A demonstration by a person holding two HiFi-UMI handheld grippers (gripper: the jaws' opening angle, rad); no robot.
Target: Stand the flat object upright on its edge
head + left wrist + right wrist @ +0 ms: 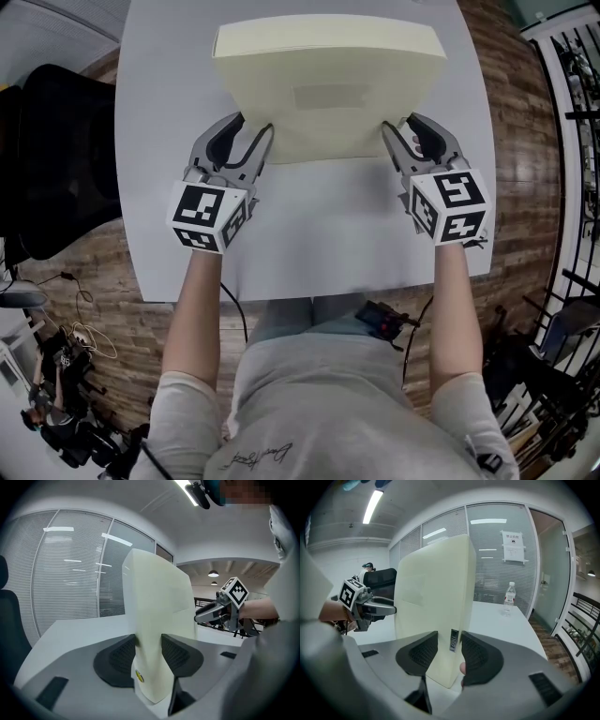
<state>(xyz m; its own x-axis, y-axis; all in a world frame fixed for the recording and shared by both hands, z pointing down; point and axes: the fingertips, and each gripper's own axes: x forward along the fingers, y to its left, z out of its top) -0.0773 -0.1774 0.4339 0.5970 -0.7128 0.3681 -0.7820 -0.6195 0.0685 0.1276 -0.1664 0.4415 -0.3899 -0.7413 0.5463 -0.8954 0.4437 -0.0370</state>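
A thick cream-coloured slab (328, 84) stands nearly upright on its lower long edge on the white table (319, 234). My left gripper (255, 141) is shut on the slab's lower left corner. My right gripper (398, 141) is shut on its lower right corner. In the left gripper view the slab (159, 606) fills the gap of the left gripper (149, 653), both pads against it, and the right gripper (220, 613) shows beyond. In the right gripper view the slab's (436, 597) side edge, with a small label, sits in the right gripper (450, 656), and the left gripper (370, 606) shows beyond.
A black chair (56, 159) stands left of the table. A water bottle (509, 598) stands on the table's far side, before a glass wall. The person's body is at the table's near edge. Wood floor and a dark railing (581, 141) lie to the right.
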